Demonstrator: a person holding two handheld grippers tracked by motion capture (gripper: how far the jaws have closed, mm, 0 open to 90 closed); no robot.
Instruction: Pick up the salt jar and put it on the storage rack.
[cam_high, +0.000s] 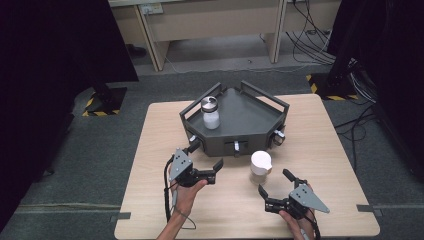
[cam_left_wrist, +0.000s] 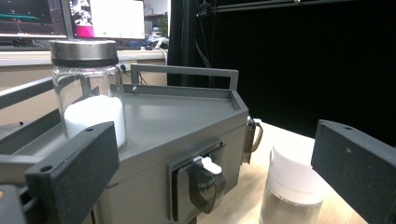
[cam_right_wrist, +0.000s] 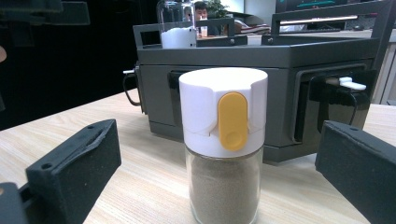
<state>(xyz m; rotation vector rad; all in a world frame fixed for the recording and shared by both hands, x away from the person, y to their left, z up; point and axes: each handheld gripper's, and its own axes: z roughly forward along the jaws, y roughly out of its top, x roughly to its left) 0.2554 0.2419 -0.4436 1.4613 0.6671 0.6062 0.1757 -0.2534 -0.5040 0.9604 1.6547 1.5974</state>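
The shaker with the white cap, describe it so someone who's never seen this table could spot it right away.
On the wooden table, just in front of the grey rack, stands a glass shaker of tan powder. Unlike the steel-lidded jar up on the rack, it has a white cap with a yellow tab.

We've got 1 high view looking down on the table (cam_high: 150, 200); 2 gripper views sit low and close, both facing the grey tray (cam_left_wrist: 187, 116), frame center.
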